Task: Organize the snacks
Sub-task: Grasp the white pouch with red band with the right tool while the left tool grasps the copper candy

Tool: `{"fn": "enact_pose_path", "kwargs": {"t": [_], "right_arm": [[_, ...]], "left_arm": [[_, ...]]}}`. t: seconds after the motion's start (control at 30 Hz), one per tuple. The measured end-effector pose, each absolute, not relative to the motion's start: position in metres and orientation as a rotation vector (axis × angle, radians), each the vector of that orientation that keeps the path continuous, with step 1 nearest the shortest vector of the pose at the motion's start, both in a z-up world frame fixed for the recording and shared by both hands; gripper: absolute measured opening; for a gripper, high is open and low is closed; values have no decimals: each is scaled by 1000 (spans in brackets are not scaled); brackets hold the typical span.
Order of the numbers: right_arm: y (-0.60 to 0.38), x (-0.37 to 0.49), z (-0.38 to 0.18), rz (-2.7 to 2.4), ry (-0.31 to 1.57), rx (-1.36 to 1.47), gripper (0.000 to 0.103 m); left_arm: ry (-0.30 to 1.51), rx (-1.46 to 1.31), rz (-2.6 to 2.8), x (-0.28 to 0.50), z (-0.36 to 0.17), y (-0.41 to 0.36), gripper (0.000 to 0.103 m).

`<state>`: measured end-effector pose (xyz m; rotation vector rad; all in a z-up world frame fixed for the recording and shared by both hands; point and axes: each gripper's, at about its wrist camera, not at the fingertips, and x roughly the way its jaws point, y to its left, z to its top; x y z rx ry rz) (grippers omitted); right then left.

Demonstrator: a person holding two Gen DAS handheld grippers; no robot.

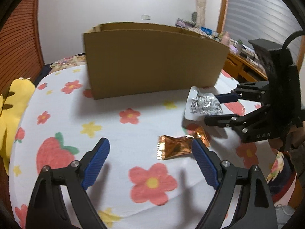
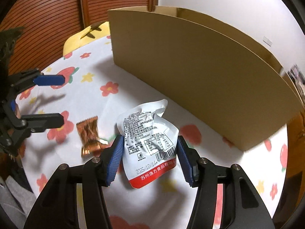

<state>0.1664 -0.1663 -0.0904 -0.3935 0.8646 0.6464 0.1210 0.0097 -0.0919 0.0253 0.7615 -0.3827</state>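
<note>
A floral-sheeted bed [image 1: 57, 114] serves as the sorting ground, with a cardboard box [image 1: 152, 61] standing just beyond both claws; its inside is hidden, so what has already been stowed cannot be told. Two snacks are out on the sheet, so the job looks at least partly undone. The right claw [image 2: 149, 150] brackets a white pouch [image 2: 146, 139], its blue pads drawn in against the crumpled sides in what looks like a pinch, though the pouch has not cleared the sheet and is not yet on its way to the box ahead. The left claw [image 1: 150, 156] hangs spread wide above the bed, pinching nothing; a copper wrapper [image 1: 173, 147] lies just inside its right finger, apparently the next pickup. A yellow plush [image 1: 11, 114] sits far off to that claw's left.
</note>
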Motion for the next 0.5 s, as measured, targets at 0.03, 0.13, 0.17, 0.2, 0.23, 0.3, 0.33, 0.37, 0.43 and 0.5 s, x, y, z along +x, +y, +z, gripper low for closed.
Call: {"fn": "enact_pose_path", "kwargs": {"t": [0.03, 0.13, 0.17, 0.2, 0.23, 0.3, 0.33, 0.37, 0.43, 0.5], "right_arm": [[-172, 164, -91, 639, 865, -384, 56], [-184, 159, -93, 614, 870, -354, 57], [-189, 157, -94, 602, 870, -346, 57], [-194, 154, -94, 589, 867, -338, 57], [-196, 152, -94, 585, 865, -332, 57], [-202, 148, -94, 572, 862, -314, 57], [-206, 145, -95, 562, 861, -307, 57], [-208, 143, -97, 554, 864, -304, 57], [-214, 139, -98, 527, 863, -301, 57], [-218, 136, -100, 522, 867, -274, 58]], "left_arm": [[770, 40, -393, 121, -93, 6, 86], [786, 99, -401, 122, -95, -6, 85], [793, 115, -397, 123, -96, -9, 85], [804, 123, -400, 124, -97, -11, 85], [813, 128, -405, 125, -97, -12, 85], [829, 142, -404, 128, -99, -16, 85], [836, 150, -402, 130, -100, -18, 85], [844, 157, -402, 132, -101, -20, 85], [860, 161, -406, 136, -103, -23, 85], [872, 151, -412, 140, -103, -25, 85]]}}
